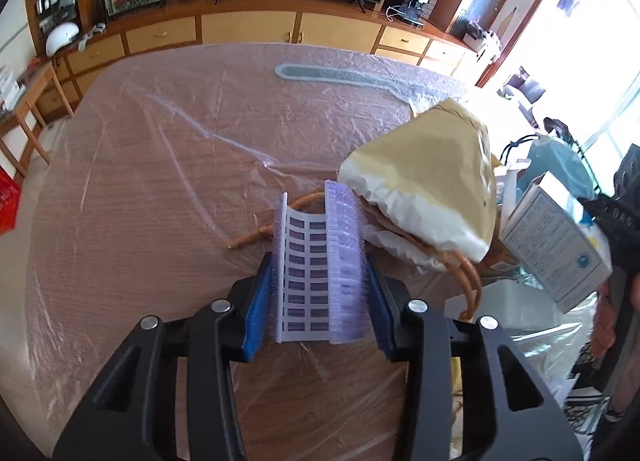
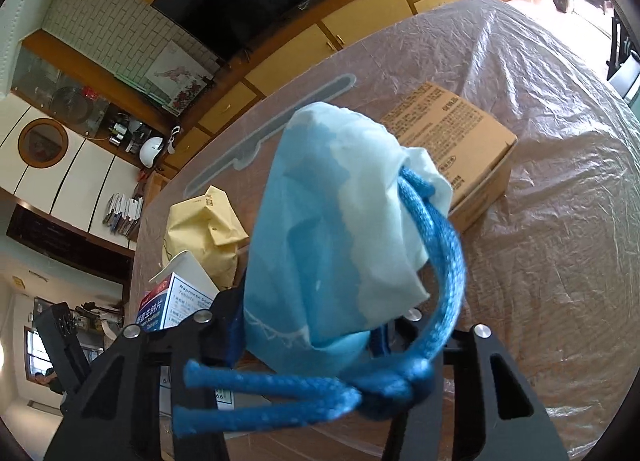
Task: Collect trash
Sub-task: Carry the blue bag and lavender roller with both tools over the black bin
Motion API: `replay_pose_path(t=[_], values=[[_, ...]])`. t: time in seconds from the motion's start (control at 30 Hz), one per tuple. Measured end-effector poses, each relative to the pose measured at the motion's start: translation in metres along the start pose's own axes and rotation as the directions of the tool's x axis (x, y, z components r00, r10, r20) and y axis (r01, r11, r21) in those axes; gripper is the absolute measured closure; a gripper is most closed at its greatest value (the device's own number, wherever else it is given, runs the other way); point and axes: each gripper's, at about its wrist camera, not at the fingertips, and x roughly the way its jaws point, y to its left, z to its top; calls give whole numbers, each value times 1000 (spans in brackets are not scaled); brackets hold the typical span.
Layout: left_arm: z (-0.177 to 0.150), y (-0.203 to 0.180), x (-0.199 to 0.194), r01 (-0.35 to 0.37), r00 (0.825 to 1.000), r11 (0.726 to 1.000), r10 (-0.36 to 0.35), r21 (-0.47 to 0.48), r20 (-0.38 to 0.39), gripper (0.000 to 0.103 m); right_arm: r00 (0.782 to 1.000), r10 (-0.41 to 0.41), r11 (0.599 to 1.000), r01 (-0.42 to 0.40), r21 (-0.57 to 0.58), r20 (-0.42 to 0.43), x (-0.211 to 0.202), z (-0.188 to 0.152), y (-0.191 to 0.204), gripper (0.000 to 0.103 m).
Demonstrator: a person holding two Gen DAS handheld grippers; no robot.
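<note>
My left gripper [image 1: 318, 261] is shut on a white and purple blister pack [image 1: 308, 281], which bows between the blue pads above the table. Just beyond it lie a yellow paper bag [image 1: 424, 173] and a curved wicker handle [image 1: 470, 281]. My right gripper [image 2: 310, 321] is shut on a light blue drawstring pouch [image 2: 332, 213]. The pouch's knotted blue cord [image 2: 400, 385] hangs in front of the fingers. The pouch hides most of the right pads.
A wooden table under crinkled clear plastic [image 1: 160, 181] carries a brown cardboard box [image 2: 452, 141] and a white and blue medicine box [image 2: 176, 301] beside the yellow bag [image 2: 204, 229]. A grey strip [image 1: 332, 75] lies at the far edge. Cabinets and a television stand behind.
</note>
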Motion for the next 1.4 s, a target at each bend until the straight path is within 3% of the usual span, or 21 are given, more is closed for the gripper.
replay_pose_path(t=[0.33,0.73,0.97,1.4], values=[[-10,0,-46,-4,991,1000,5,-14,137,59,997,18,997,-12,-71,79,-45,-8,-5,62],[-29,-26,-95,10,974,998,-23,57,224,59,992,31,982,-8,-187,120,-110,-19,7,62],[-56,-38,-114,17,973,995,-39,97,229,59,992,72,958,-41,-284,99,-151,-63,24,62],[-117,-62,-134,36,983,976,-72,213,166,59,993,86,877,-111,-467,-75,-175,-165,66,62]])
